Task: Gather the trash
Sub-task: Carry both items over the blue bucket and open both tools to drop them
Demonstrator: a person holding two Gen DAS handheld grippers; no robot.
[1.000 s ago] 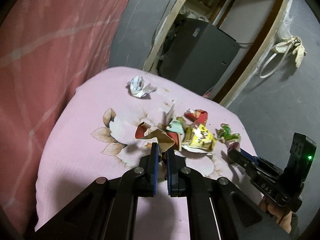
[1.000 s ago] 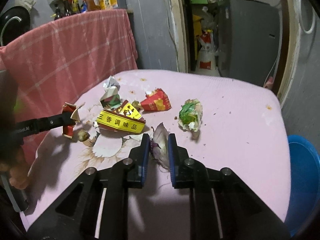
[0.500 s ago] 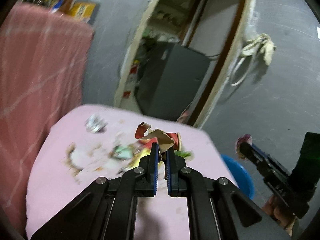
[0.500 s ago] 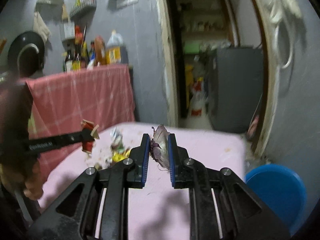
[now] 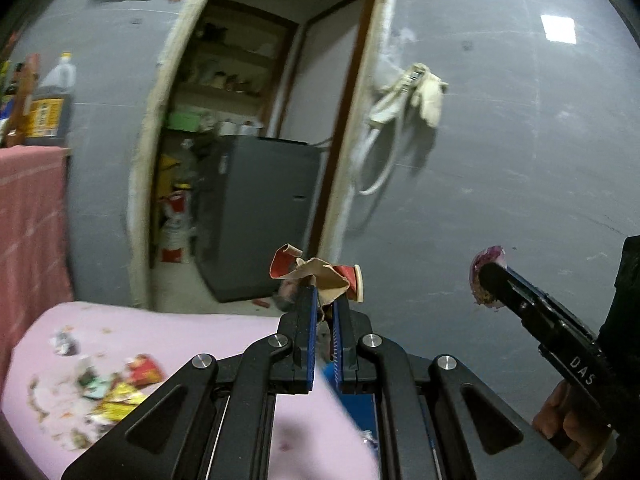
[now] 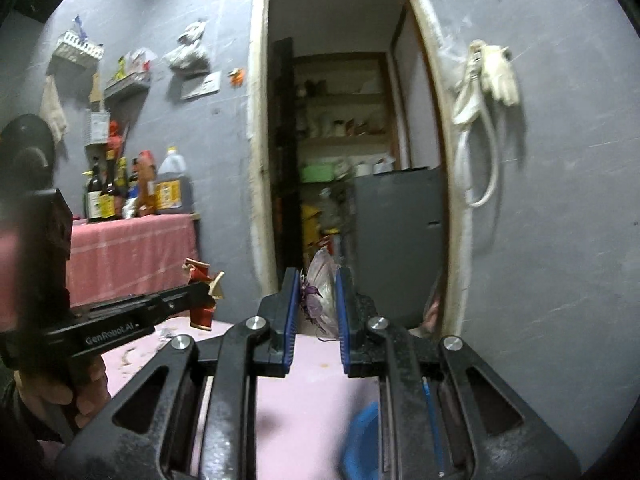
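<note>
Grey wall [image 5: 500, 160] and open doorway [image 6: 344, 120] fill both views, dark grey cabinet [image 5: 260, 216] standing inside the doorway. Pink-covered table [image 5: 168, 344] is low in frame, leftover wrappers [image 5: 116, 384] scattered on its left part. Blue bin [image 6: 360, 440] shows just past the table edge, below my right tool. My left gripper [image 5: 323, 304] is clenched on a crumpled red-and-brown paper scrap [image 5: 316, 274], held up in the air against the wall. My right gripper [image 6: 318, 300] grasps a purple-white onion peel [image 6: 322, 284] between its blue pads, also clear of the table.
</note>
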